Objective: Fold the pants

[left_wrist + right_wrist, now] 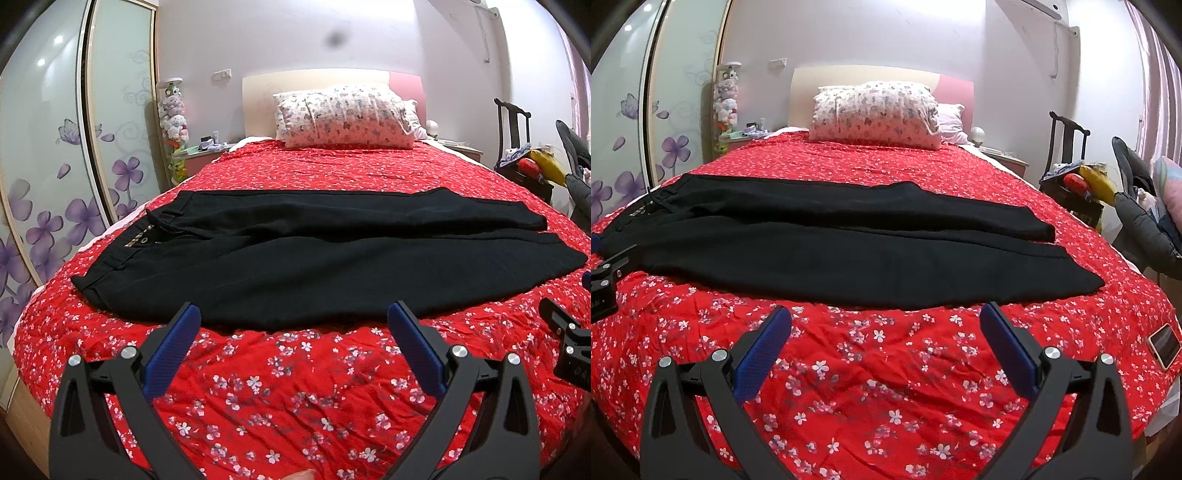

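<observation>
Beyond both grippers' spread fingers [173,350], black pants [325,266] flat, untouched

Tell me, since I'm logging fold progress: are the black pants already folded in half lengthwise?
No, the black pants lie spread flat across the red bedspread, both legs side by side.

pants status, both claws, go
Left claw open, empty, short of the pants. Right claw open, empty, same. Pants flat across red bedspread, unfolded, waistband left. Phone at right bed edge, not in the way.
</observation>
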`<state>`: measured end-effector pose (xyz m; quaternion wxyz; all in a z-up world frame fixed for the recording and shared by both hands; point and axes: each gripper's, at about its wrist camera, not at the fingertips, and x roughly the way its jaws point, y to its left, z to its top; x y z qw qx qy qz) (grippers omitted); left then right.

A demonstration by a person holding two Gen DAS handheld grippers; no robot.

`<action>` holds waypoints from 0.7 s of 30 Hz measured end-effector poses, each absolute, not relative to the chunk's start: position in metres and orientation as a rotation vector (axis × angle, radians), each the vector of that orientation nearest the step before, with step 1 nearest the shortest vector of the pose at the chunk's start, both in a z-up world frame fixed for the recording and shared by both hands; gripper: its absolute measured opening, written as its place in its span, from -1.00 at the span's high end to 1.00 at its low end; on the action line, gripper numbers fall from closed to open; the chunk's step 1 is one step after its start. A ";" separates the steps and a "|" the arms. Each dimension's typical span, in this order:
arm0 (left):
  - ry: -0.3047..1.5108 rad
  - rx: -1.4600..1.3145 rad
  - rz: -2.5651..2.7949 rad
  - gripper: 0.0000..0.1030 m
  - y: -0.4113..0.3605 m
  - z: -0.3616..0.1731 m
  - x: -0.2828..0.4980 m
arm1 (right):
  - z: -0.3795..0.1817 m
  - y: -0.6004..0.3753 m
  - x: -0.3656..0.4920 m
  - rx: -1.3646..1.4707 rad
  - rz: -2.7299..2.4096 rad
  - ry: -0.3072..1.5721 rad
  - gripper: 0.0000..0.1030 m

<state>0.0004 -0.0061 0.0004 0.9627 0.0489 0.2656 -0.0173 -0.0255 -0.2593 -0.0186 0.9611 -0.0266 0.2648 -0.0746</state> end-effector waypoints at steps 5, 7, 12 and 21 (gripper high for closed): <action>0.538 0.101 -0.040 -0.97 -0.011 0.001 -0.003 | -0.019 -0.262 -0.026 -0.046 -0.152 0.539 -0.97; 0.538 0.101 -0.041 -0.97 -0.011 0.001 -0.004 | -0.021 -0.263 -0.026 -0.041 -0.153 0.541 -0.97; 0.538 0.101 -0.041 -0.97 -0.011 0.001 -0.004 | -0.020 -0.263 -0.025 -0.034 -0.154 0.546 -0.97; 0.541 0.098 -0.040 -0.97 -0.011 0.002 -0.003 | -0.019 -0.265 -0.024 -0.011 -0.157 0.556 -0.97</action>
